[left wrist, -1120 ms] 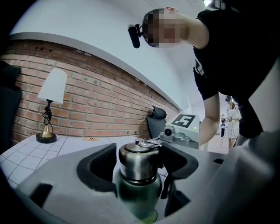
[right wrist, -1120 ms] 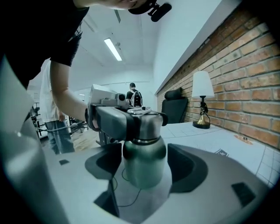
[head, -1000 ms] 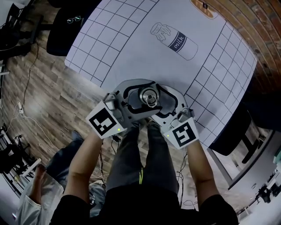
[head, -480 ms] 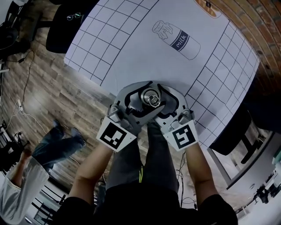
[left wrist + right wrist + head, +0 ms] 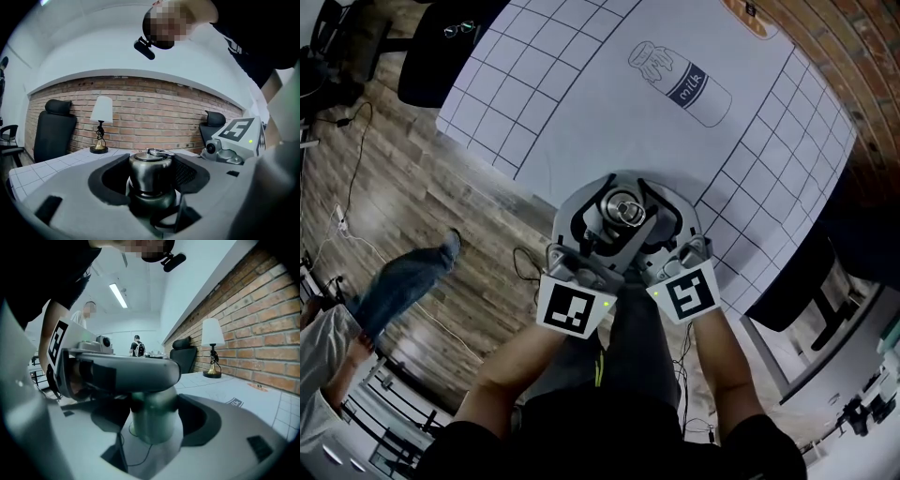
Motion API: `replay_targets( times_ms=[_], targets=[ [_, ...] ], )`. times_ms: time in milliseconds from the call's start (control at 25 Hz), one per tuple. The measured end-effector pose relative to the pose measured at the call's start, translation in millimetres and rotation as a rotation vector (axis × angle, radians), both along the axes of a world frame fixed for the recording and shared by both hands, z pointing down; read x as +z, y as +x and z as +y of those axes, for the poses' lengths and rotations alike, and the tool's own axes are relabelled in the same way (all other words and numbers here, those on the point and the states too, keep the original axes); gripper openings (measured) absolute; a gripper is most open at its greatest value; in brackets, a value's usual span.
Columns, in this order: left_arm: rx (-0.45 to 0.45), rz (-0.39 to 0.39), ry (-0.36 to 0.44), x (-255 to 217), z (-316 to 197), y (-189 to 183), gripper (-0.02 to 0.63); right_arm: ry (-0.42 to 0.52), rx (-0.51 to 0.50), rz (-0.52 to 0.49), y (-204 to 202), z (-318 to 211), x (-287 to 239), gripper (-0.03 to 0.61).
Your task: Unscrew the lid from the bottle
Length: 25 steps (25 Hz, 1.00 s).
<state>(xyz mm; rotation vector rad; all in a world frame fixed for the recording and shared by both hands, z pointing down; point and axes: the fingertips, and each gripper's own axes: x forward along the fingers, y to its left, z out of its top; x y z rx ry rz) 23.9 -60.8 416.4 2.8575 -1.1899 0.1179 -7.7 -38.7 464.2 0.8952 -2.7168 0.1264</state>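
The right tongs [image 5: 152, 427] are closed on the body of the steel bottle [image 5: 155, 413], which is held upright at the near edge of the counter [image 5: 581, 84]. The left tongs [image 5: 150, 161] (their jaws have just been closing) are clamped, fairly wide, on the lid [image 5: 149, 172]. A brick wall [image 5: 154, 110] and a wooden floor [image 5: 412, 206] are seen around the white gridded counter. Counted: two chairs [image 5: 54, 129] by the wall, two tongs, one lamp [image 5: 101, 124], one bottle, one lid.

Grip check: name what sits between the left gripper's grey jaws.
The round shiny steel lid, as the left gripper view shows; the left gripper has just been closing its jaws on it.
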Motion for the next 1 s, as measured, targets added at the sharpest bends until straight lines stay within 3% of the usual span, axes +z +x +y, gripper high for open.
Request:
replay_targets(
  times_ms=[360, 440, 600, 720, 760, 880, 1000],
  targets=[
    [0.085, -0.018, -0.032, 0, 1, 3, 0.267, -0.007, 0.012, 0.001, 0, 0, 2, 0.302],
    [0.140, -0.018, -0.035, 1, 3, 6, 0.324, -0.009, 0.012, 0.004, 0, 0, 2, 0.302],
    [0.332, -0.046, -0.022, 1, 15, 3, 0.348, -0.021, 0.010, 0.011, 0, 1, 2, 0.302],
    [0.458, 0.018, -0.147, 2, 20, -7, 0.348, -0.020, 0.003, 0.017, 1, 1, 2, 0.302],
    [0.512, 0.018, -0.143, 0, 20, -8, 0.348, -0.019, 0.003, 0.018, 1, 1, 2, 0.302],
    [0.714, -0.025, -0.014, -15, 21, -3, 0.348, -0.018, 0.006, 0.016, 1, 1, 2, 0.302],
    [0.817, -0.002, -0.012, -19, 23, 7, 0.348, -0.018, 0.004, 0.020, 1, 1, 1, 0.302]
  ],
)
